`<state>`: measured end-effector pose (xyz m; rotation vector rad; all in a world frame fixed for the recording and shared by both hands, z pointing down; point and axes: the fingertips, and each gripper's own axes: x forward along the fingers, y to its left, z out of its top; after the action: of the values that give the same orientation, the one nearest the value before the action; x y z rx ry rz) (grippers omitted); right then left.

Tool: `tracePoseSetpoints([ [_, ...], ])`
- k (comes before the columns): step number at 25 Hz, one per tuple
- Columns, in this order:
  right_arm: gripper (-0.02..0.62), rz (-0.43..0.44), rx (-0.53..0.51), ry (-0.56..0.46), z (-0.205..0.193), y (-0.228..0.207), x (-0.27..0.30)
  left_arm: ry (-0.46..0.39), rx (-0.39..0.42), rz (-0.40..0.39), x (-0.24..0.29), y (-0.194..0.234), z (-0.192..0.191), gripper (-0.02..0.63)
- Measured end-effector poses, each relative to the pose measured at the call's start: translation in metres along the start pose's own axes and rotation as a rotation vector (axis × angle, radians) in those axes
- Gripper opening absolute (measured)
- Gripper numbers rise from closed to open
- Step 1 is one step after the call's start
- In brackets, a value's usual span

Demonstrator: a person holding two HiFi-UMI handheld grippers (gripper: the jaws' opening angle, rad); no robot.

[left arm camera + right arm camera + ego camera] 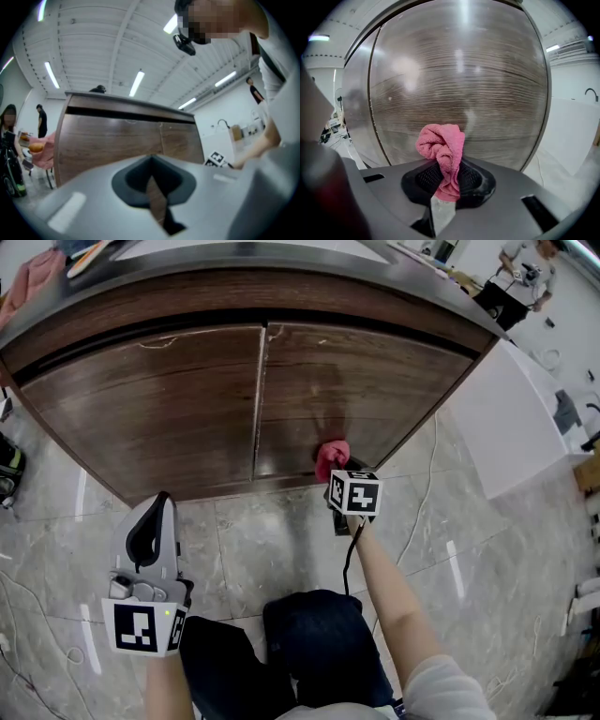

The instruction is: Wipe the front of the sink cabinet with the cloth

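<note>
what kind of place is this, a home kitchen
Likely a test hall or lab, not a home: a wooden sink cabinet, long ceiling strip lights on a ribbed roof, loose cables across the floor.

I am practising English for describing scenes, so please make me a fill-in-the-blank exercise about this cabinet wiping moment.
The right gripper is shut on a ____ cloth.
The cloth is at the bottom of the ____ cabinet door.
The left gripper holds ____.
Missing words: pink; right; nothing.
</note>
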<state>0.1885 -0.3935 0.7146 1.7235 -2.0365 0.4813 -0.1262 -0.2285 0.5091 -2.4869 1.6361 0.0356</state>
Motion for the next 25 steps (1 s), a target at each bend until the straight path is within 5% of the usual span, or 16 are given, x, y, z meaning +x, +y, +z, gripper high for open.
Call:
tracePoseSetpoints([
  [25,0.056,-0.380,0.095,0.036,-0.013,-0.176,-0.023,0.027,-0.007,-0.033,0.020,-0.010,-0.013,0.006],
])
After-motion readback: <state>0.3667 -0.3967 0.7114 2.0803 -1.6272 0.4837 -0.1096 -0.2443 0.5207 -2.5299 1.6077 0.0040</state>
